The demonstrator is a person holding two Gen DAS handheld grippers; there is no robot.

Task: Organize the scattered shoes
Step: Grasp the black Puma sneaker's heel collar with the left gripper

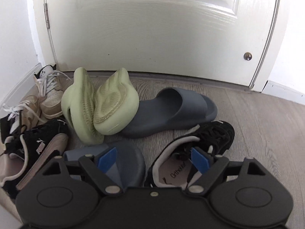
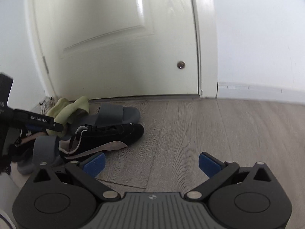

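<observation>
Clearly "puma" on black sneaker (image 1: pixel 41 145)

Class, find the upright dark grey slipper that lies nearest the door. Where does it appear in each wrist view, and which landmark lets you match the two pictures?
Left wrist view: the grey slipper lies right of centre, beside the green slippers.
Right wrist view: the grey slipper lies left of centre, behind the black sneaker.
Shared landmark: the round metal fitting low on the door.

Soft daylight, fisheye warp, slight blur
</observation>
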